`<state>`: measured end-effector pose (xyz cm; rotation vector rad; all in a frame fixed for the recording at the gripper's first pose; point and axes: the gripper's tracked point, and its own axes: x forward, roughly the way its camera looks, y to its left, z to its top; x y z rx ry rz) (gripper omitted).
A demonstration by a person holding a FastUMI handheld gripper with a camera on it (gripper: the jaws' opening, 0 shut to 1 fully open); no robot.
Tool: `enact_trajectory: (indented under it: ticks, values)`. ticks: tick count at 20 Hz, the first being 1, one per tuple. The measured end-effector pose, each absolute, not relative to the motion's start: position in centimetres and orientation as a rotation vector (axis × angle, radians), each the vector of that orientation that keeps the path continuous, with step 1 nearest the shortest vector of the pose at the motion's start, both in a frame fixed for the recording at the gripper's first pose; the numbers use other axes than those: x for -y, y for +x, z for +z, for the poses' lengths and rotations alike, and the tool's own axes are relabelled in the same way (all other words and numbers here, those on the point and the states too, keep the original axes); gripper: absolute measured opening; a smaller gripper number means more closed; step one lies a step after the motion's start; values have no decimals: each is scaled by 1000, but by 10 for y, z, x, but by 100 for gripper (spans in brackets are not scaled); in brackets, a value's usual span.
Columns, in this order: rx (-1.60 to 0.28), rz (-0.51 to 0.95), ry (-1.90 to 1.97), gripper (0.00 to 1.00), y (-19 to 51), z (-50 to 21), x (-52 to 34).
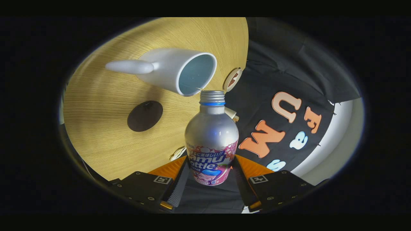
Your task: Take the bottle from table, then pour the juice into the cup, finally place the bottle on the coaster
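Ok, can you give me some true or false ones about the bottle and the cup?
1. The gripper is holding the bottle between its two fingers. True.
2. The bottle has its cap on. False: the threaded neck is open, with no cap on it.
3. The bottle's open mouth is close to the rim of the white cup. True.
4. The bottle is standing on the dark round coaster. False: the coaster lies bare on the wooden table, off to the side of the bottle.
5. The cup has no handle. False: a white handle sticks out from its side.
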<state>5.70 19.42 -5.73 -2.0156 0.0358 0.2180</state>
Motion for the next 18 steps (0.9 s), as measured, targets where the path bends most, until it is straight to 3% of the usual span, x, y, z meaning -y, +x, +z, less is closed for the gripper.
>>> enact_trajectory:
  ticks: [18]
  values:
    - [-45, 239, -2022, 73, 54, -63, -198]
